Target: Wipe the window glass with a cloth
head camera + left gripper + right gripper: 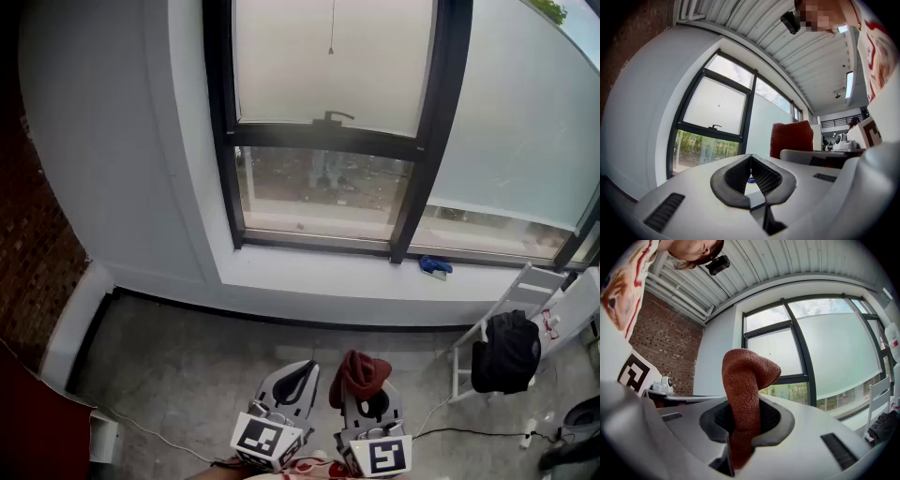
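A dark red cloth (360,375) sticks up out of my right gripper (367,401), whose jaws are shut on it; the right gripper view shows the cloth (745,394) standing folded between the pads. My left gripper (292,384) is beside it at the bottom of the head view, jaws shut and empty (751,174). The window glass (333,61) with its black frame is ahead across the floor, well away from both grippers; the lower pane (323,186) is clear, the upper frosted. A handle (333,117) sits on the crossbar.
A blue object (434,266) lies on the white sill (309,272). A white rack with a black garment (506,352) stands at the right. Cables (469,433) run over the concrete floor. A brick wall (28,234) is at the left.
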`<control>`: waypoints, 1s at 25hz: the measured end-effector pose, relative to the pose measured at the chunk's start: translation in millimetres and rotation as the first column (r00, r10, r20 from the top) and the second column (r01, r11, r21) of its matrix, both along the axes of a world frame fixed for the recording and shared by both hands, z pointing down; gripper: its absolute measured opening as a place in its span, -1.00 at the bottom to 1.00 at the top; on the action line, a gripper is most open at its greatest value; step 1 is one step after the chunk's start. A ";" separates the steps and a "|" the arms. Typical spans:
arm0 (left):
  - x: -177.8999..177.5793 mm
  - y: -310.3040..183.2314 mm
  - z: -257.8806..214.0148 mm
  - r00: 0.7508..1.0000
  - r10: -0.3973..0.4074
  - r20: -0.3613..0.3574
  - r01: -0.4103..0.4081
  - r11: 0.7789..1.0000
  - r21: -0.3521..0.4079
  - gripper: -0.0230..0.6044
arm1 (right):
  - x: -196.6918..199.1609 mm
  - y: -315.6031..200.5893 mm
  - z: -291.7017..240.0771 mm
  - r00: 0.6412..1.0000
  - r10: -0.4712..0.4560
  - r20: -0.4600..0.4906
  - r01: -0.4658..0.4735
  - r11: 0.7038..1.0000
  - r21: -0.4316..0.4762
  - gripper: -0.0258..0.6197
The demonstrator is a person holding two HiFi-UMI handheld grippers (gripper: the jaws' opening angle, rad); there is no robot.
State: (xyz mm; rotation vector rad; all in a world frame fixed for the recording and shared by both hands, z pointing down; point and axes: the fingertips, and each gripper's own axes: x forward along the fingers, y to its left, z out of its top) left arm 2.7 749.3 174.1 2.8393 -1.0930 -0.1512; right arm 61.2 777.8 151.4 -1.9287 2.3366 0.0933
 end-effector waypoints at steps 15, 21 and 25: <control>1.5 6.6 -0.3 1.000 -0.011 -0.005 0.011 1.000 -0.002 -0.86 | 1.7 5.4 -3.4 1.000 -0.021 0.019 0.020 1.000 0.011 -0.66; 9.2 9.3 1.2 1.000 -0.022 -0.009 0.022 1.000 -0.004 -0.86 | 10.2 8.6 -2.1 0.999 -0.032 0.032 0.032 0.999 0.014 -0.66; 19.8 11.5 -2.0 0.999 -0.029 -0.012 0.029 1.000 -0.004 -0.86 | 21.0 9.9 -4.0 0.998 -0.043 0.038 0.042 0.999 0.020 -0.66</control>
